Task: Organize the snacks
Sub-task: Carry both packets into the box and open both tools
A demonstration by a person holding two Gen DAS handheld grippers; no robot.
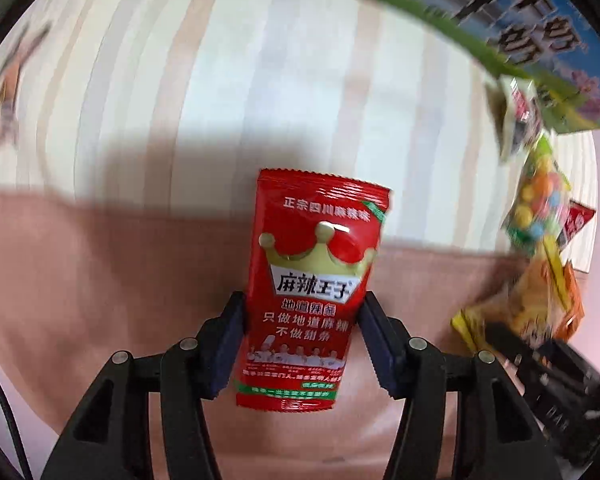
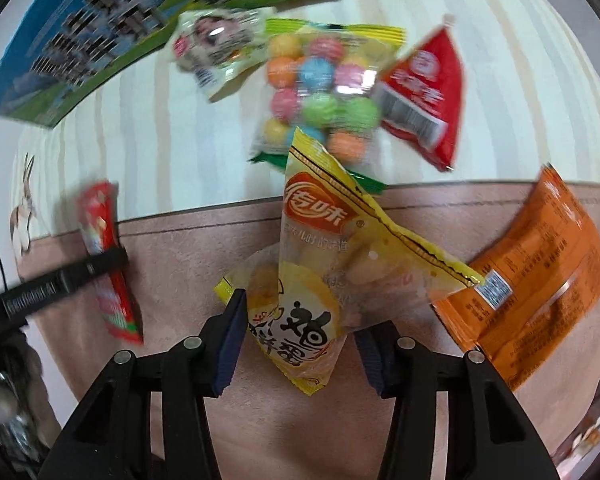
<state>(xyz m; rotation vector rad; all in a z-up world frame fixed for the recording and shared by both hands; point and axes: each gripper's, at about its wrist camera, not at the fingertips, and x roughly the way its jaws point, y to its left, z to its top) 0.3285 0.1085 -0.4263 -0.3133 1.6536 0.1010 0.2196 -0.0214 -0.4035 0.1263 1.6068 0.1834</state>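
Note:
My left gripper [image 1: 302, 316] is shut on a red spicy-strip packet [image 1: 312, 280] with a gold crown, held upright above the pink mat [image 1: 100, 280]. The same red packet [image 2: 104, 256] shows at the left of the right wrist view, pinched by the left gripper's finger [image 2: 88, 266]. My right gripper [image 2: 300, 320] is shut on a yellow egg-snack packet [image 2: 320, 264], held above the mat [image 2: 180, 280]. The right gripper with its yellow packet [image 1: 532, 300] shows at the right of the left wrist view.
On the striped cloth [image 2: 140, 140] lie a bag of coloured balls [image 2: 320, 92], a red triangular packet [image 2: 424, 96] and a white packet [image 2: 216, 44]. An orange packet [image 2: 536, 276] lies on the mat at right. A blue-green box [image 2: 80, 32] stands at the back left.

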